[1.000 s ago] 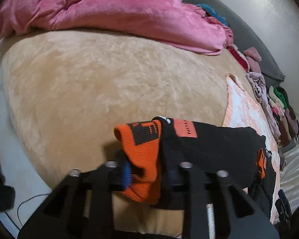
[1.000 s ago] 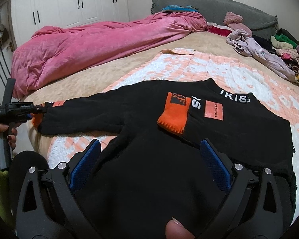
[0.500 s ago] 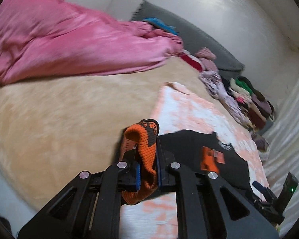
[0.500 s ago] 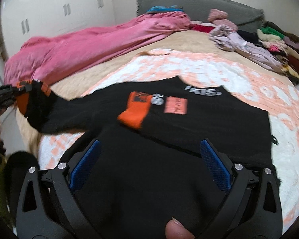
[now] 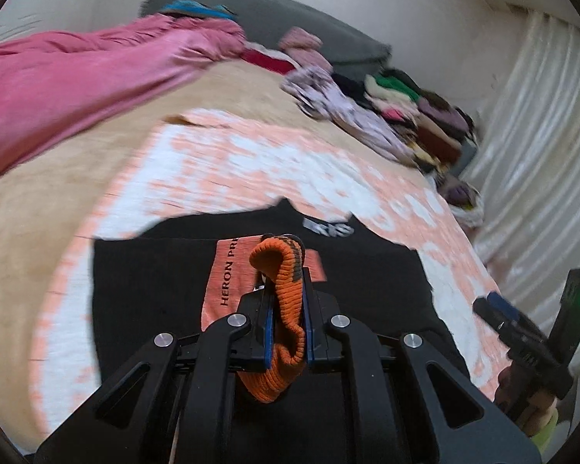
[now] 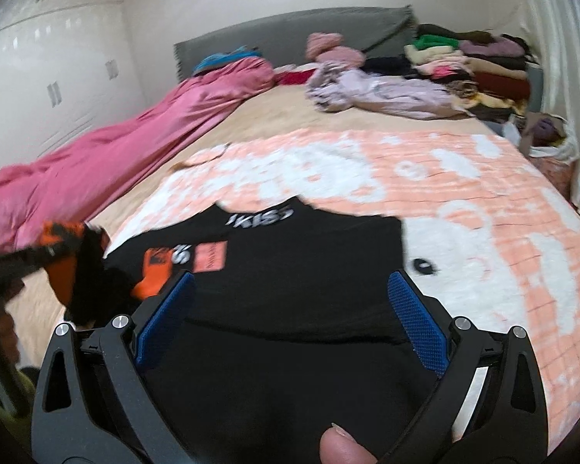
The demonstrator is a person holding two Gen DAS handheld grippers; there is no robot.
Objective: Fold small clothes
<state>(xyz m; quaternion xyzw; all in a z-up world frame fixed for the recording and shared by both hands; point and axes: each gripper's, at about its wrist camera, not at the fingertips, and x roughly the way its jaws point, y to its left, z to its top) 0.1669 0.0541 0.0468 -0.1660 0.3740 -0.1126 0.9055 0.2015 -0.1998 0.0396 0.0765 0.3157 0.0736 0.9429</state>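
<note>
A black sweater (image 6: 297, 263) with orange patches lies flat on an orange-and-white blanket (image 6: 464, 201); it also shows in the left wrist view (image 5: 143, 286). My left gripper (image 5: 286, 301) is shut on the sweater's orange sleeve cuff (image 5: 284, 297) and holds it over the sweater's body. In the right wrist view the cuff (image 6: 63, 259) hangs lifted at the left, with the black sleeve trailing from it. My right gripper (image 6: 290, 317) is open and empty above the sweater's near part. It also shows at the right in the left wrist view (image 5: 522, 332).
A pink duvet (image 6: 116, 154) lies along the bed's left side. A pile of clothes (image 6: 444, 73) sits at the head by the grey headboard (image 6: 290, 34). White wardrobe doors (image 6: 38, 77) stand left, a curtain (image 5: 541, 154) right.
My left gripper has carried the orange cuff from the bed's left edge over onto the sweater's body, pulling the sleeve across. My right gripper has stayed open above the sweater.
</note>
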